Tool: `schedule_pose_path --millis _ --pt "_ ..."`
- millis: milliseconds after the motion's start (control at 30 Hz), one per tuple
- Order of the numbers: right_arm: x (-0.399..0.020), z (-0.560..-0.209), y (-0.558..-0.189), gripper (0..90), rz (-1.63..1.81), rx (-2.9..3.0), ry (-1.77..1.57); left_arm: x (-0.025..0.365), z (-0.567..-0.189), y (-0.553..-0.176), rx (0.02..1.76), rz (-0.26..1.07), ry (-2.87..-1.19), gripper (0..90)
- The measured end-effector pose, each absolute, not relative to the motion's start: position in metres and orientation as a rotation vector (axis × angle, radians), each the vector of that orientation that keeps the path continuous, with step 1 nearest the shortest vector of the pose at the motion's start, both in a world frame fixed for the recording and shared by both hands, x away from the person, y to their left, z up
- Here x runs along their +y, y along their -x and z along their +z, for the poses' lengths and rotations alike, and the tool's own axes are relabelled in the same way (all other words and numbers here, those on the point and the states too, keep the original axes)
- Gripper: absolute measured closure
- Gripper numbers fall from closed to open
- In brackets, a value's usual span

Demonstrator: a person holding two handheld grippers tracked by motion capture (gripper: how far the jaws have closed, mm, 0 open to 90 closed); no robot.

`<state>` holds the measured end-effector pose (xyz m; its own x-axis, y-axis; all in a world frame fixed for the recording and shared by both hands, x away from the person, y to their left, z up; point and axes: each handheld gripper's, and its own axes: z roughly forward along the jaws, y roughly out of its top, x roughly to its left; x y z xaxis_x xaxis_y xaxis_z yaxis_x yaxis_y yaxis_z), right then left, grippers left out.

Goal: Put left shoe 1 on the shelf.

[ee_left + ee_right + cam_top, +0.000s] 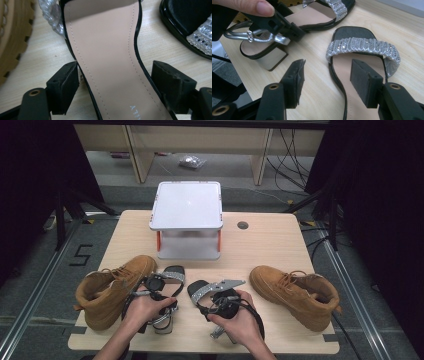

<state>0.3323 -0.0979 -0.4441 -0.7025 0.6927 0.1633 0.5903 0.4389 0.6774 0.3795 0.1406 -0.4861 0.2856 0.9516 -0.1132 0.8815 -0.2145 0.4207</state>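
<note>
Two black sandals with glittering silver straps lie side by side on the wooden table [260, 245]. In the left gripper view my left gripper [115, 82] is open, one jaw on each side of the left sandal's [105, 50] narrow pink insole, close to its edges. From above, the left gripper [156, 287] sits over that sandal [172, 275]. My right gripper [327, 75] is open over the right sandal [362, 46]. One of its jaws hangs above the insole, the other above bare table beside it. In the high view it [215, 297] sits just behind that sandal's toe [200, 290].
A tan boot [112, 290] lies left of the sandals and its mate [295, 295] lies right. A white two-level stand [186, 205] stands at the table's far middle. A cable hole [243, 225] is to the right of the stand. The left boot's sole [12, 37] is near the left sandal.
</note>
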Motion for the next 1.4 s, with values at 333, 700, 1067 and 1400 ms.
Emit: schedule_pose_path --millis 333,700,1067,1400 --pt "-0.096 -0.446 -0.331 45.5 1.103 2.574 -1.135 0.144 -0.487 -0.378 1.622 0.247 -2.169 22.0" --pt "-0.097 -0.445 -0.332 45.8 1.104 2.577 -1.138 0.142 -0.485 -0.378 1.676 0.268 -2.143 31.2" --pt "-0.096 -0.446 -0.332 44.7 1.107 2.586 -1.141 0.150 -0.481 -0.383 1.684 0.193 -2.255 26.1" --pt "-0.097 -0.447 -0.332 43.8 1.097 2.598 -1.149 0.143 -0.484 -0.386 1.747 0.176 -2.246 37.3"
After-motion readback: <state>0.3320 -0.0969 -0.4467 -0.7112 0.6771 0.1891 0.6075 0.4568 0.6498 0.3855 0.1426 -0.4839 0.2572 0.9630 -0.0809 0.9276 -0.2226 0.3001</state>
